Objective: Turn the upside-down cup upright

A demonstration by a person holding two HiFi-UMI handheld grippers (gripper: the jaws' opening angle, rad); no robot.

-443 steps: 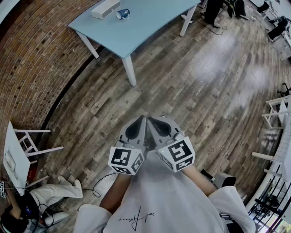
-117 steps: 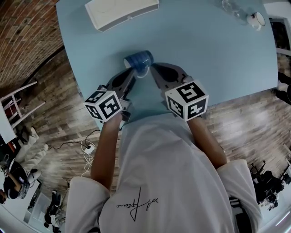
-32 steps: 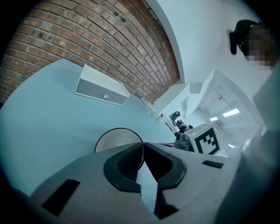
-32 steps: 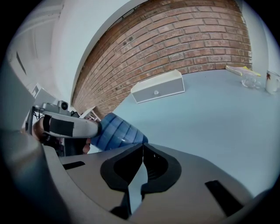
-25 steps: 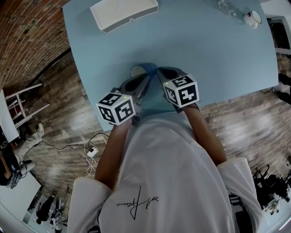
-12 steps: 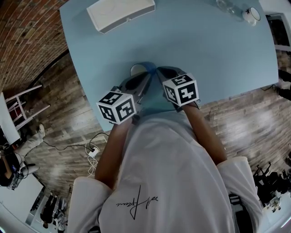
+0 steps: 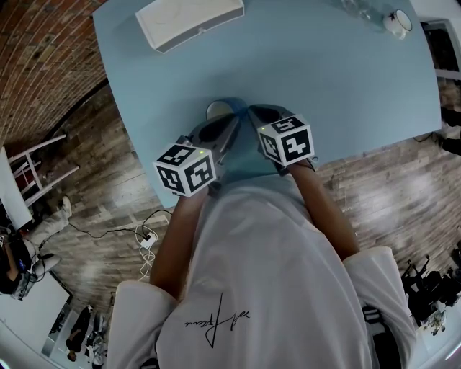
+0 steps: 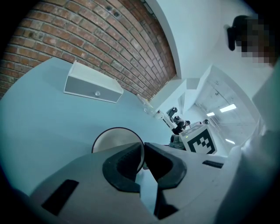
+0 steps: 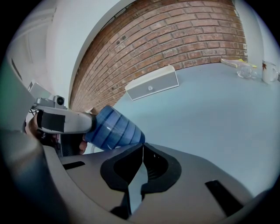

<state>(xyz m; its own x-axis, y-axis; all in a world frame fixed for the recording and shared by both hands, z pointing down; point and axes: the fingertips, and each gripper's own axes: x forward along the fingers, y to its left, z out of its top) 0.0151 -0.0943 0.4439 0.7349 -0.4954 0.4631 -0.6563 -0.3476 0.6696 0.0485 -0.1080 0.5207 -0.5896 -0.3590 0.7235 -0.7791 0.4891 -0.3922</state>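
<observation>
The blue striped cup (image 7: 218, 109) with a white inside (image 8: 114, 141) is near the table's front edge. My left gripper (image 8: 144, 152) is shut on its rim, one jaw inside the cup and one outside. In the right gripper view the cup (image 9: 114, 129) is tilted, its mouth toward the left gripper (image 9: 65, 120) and its base down to the right. My right gripper (image 9: 142, 148) is shut with nothing between its tips, just beside the cup's base. In the head view the left gripper (image 7: 232, 119) and the right gripper (image 7: 252, 113) sit close together at the cup.
The light blue table (image 7: 346, 79) carries a long white box (image 7: 191, 20) at the back left. A clear glass and a white mug (image 7: 396, 21) stand at the far right corner. Wooden floor and a brick wall lie to the left.
Earlier the person walked up to the table and the cup lay on its side between the grippers. Now the left gripper holds its rim. Almost nothing moved in the last second.
</observation>
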